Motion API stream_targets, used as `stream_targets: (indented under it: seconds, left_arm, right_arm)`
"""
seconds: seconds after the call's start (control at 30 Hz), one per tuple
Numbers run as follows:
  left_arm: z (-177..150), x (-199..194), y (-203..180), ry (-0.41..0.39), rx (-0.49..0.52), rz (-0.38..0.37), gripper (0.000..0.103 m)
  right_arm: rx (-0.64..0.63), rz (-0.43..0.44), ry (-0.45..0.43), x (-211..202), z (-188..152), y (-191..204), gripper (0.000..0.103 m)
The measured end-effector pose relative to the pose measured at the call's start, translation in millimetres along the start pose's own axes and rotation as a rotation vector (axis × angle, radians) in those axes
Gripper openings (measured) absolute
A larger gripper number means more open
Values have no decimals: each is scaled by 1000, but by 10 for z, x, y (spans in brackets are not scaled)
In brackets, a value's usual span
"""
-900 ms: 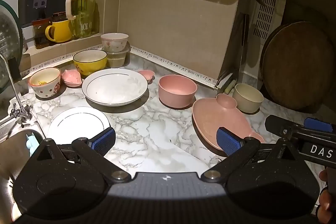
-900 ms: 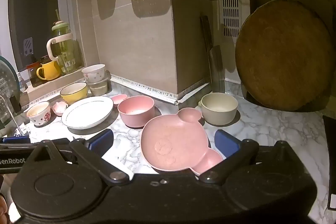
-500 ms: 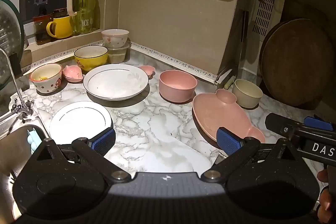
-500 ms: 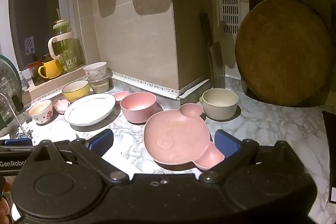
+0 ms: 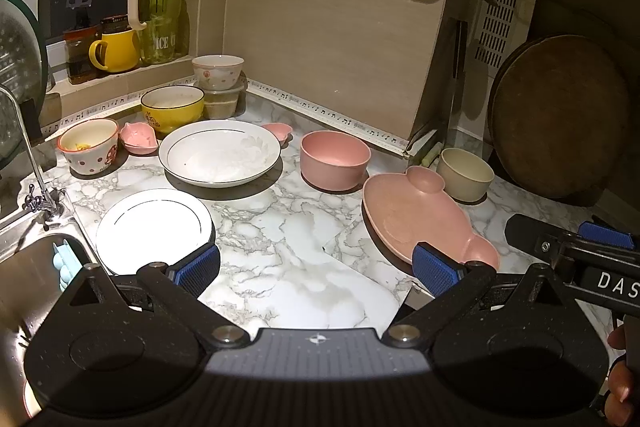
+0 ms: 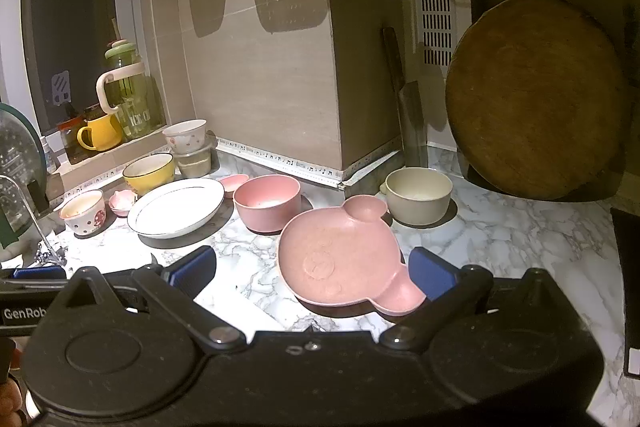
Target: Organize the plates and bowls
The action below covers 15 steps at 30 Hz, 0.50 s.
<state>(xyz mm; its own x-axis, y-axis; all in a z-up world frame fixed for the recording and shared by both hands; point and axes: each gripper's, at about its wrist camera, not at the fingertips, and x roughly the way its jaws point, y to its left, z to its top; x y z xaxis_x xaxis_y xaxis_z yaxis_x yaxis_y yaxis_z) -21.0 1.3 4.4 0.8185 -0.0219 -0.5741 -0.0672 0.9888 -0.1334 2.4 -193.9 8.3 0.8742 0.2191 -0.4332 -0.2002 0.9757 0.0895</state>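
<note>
Hovering both grippers over the counter, I hold nothing yet: my left gripper is spread wide above bare marble, and my right gripper is spread just as wide with the bear plate lying between its pads, not touched as far as I can tell.

In the left view the dishes are scattered and unstacked. The flat plate sits at 9 o'clock beside the sink, the deep plate at 11, the pink bowl at 12, the beige bowl at 2, with the yellow bowl and spotted bowl further back at 10.

I judge the bear plate the likely first pick. Its rim is thin and low, so my pads could skid over it and shove it into the beige bowl touching its ear. The flat plate worries me too: it lies right at the sink's edge, and a nudge from my left gripper could tip it in. My two grippers also sit close enough to knock each other.
</note>
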Motion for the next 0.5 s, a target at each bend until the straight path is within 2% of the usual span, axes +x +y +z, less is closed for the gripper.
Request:
stream_targets:
  seconds: [0.5]
  left_arm:
    - [-36,-42,-10,-12,8,-7,103]
  right_arm:
    - [6,-7,-15,-94,-9,5,102]
